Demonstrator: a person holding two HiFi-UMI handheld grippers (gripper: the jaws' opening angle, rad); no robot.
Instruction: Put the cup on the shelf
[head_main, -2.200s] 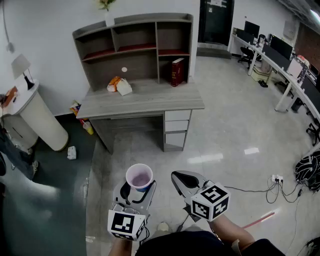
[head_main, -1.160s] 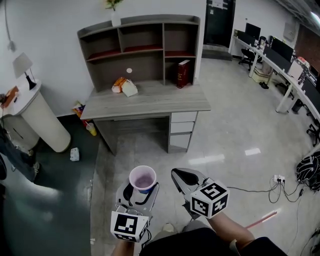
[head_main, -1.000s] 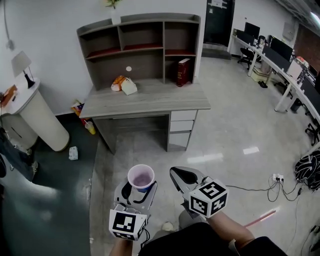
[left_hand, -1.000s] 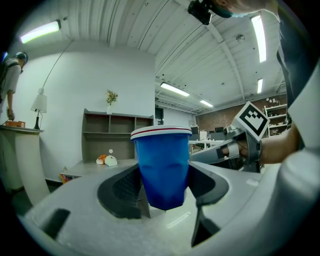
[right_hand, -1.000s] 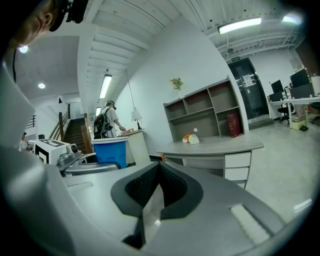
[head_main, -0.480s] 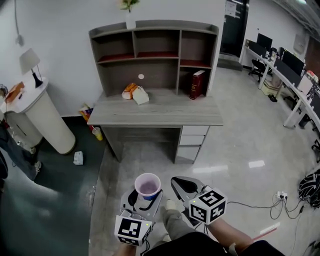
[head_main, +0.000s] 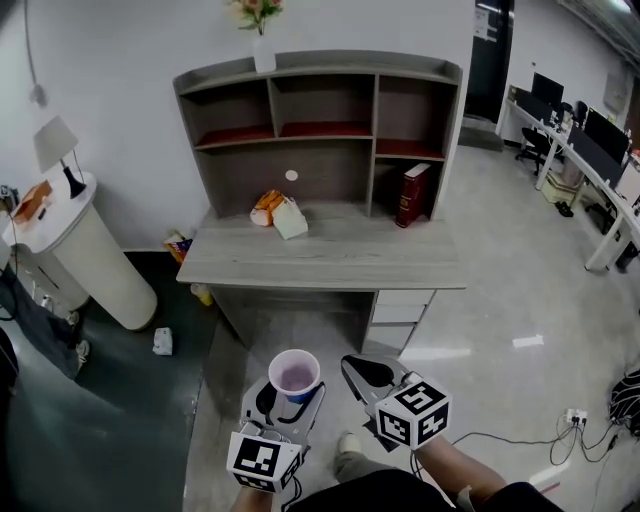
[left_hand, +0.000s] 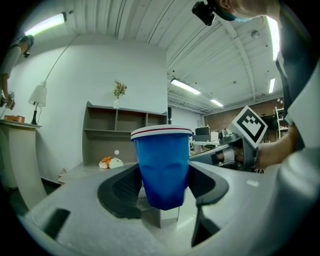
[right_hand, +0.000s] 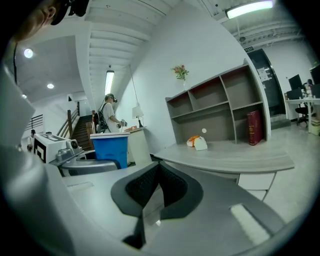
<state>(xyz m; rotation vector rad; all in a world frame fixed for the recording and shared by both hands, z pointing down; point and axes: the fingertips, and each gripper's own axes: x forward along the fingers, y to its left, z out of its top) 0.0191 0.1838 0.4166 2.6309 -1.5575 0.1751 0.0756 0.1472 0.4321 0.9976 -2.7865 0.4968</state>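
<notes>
Because the cup (left_hand: 162, 157) must travel without tipping, my left gripper (left_hand: 164, 192) clamps its 2 jaws on the blue lower wall, rim up, long axis vertical. My right gripper (right_hand: 157, 189), pressed closed on nothing, rides just beside it. Both hang above the floor, well short of the desk's (head_main: 320, 268) front edge. The shelf (head_main: 330, 130) rises along its back edge.

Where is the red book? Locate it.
Head view, right side: the red book stands on the desk, in the shelf's lower right bay.
</notes>
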